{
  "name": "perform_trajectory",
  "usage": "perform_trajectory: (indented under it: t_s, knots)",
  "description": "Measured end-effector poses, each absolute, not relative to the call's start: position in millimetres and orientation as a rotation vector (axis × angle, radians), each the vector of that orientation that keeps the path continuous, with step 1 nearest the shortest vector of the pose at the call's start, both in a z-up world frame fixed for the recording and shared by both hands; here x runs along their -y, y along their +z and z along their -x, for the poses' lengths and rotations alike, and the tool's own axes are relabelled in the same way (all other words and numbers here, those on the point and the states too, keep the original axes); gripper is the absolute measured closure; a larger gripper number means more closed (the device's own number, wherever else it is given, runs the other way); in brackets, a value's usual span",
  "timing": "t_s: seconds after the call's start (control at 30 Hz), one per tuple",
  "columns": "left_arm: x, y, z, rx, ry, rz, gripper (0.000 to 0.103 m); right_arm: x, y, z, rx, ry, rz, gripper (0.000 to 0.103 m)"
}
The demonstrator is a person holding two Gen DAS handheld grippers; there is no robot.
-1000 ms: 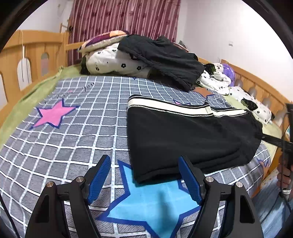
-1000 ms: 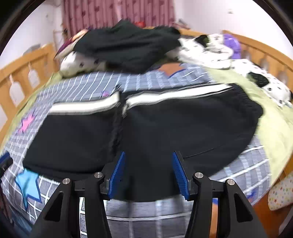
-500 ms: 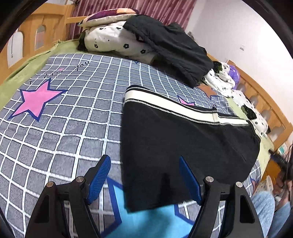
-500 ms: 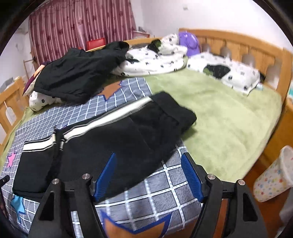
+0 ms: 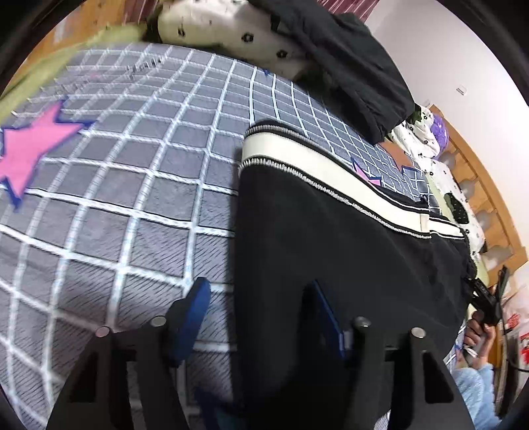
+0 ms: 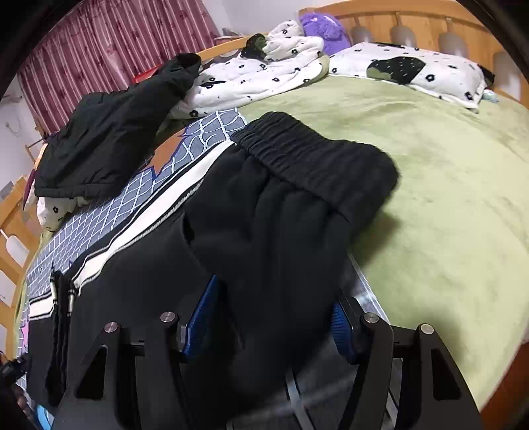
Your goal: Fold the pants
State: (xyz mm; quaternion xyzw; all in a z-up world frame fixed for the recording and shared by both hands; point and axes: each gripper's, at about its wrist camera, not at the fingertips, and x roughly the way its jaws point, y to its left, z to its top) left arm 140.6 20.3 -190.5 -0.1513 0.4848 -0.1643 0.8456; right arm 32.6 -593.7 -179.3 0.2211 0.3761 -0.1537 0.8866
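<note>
Black pants (image 5: 330, 238) with a cream side stripe lie folded lengthwise on the grey checked blanket (image 5: 132, 185). My left gripper (image 5: 261, 311) is open, low over the leg-end corner of the pants, whose edge lies between the blue pads (image 5: 195, 307). In the right wrist view the pants (image 6: 264, 215) show their elastic waistband (image 6: 317, 165) at the far end. My right gripper (image 6: 274, 317) is open with the waist-end fabric between its fingers. The right gripper also shows at the left wrist view's right edge (image 5: 486, 297).
A dark jacket (image 6: 112, 132) lies on a flowered quilt (image 6: 258, 76) at the back. A green sheet (image 6: 429, 172) covers the bed's right side, with a pillow (image 6: 413, 66) against the wooden headboard (image 6: 429, 23). A pink star (image 5: 29, 145) marks the blanket.
Both grippers have dropped low and moved in onto the pants, the left to the leg end, the right to the waist end. Both stay open.
</note>
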Motion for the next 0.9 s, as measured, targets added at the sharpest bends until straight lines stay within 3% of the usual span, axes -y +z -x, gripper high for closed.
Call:
perform_trajectory:
  t_s: [0.2, 0.23, 0.3, 0.4, 0.5, 0.7, 0.9]
  knots:
    - [-17.1, -194.2, -166.0, -1.054, -0.424, 0.4, 0.068, 605.1, -181.6, -49.1, -0.78, -0.303, -0.491, 0.045]
    - [-17.4, -195.2, -170.7, -1.07, -0.431, 0.43, 0.077, 604.0, -180.1, -50.0, -0.78, -0.312, -0.477, 0.048]
    - [-17.8, -193.0, -172.7, -1.065, -0.436, 0.463, 0.091, 598.8, -175.5, -50.5, -0.771, -0.347, -0.427, 0.069]
    - [-10.6, -177.3, -168.6, -1.026, -0.426, 0.427, 0.093, 585.5, -155.6, -42.8, -0.706, -0.353, -0.376, 0.085]
    - [-0.6, -152.6, -164.1, -0.97, -0.411, 0.396, 0.093, 564.0, -128.7, -42.8, -0.665, -0.356, -0.301, 0.089]
    - [5.3, -99.9, -163.1, -0.88, -0.449, 0.417, 0.094, 506.9, -54.3, -60.4, -0.572, -0.349, -0.178, 0.09]
    - [-45.1, -58.3, -164.2, -0.801, -0.451, 0.443, 0.094, 439.8, 22.9, -79.5, -0.454, -0.238, -0.134, 0.09]
